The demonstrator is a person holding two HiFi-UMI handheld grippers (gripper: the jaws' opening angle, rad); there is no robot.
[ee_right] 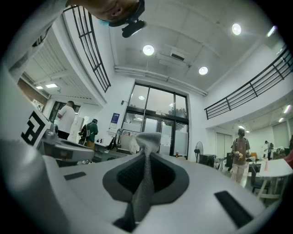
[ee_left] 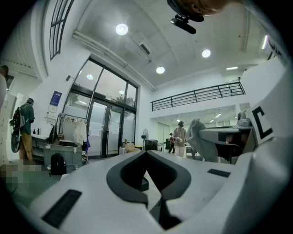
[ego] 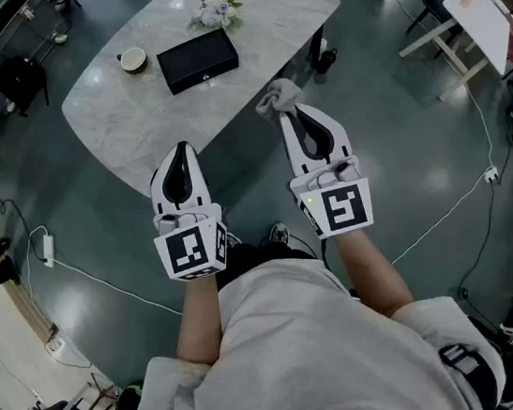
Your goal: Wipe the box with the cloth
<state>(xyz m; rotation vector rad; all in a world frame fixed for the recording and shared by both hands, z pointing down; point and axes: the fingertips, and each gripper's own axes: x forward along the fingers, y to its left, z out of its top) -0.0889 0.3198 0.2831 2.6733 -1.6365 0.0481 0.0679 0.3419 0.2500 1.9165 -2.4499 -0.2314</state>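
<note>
Grey-shirted shoulders and two bare forearms (ego: 196, 317) fill the bottom of the head view, each hand holding a tool. Of these, the left tool (ego: 181, 149) points ahead with its jaws together and nothing in them. Beside it, the right tool (ego: 296, 113) is clamped on the grey cloth (ego: 278, 99), which bunches out past the tips. Beyond them stands the pale marble counter (ego: 121, 114). The black box (ego: 198, 60) lies flat on it, well apart from the cloth, with a cup (ego: 133, 60) to its left and a small bunch of flowers (ego: 217, 10) behind it.

Seen from the left gripper view, which looks level across a bright hall, the jaws meet with nothing between them, and the cloth shows off to the right.

Seen from the right gripper view, a strip of cloth runs up the seam between the jaws, pinched tight, and puffs out above the tips.
</note>
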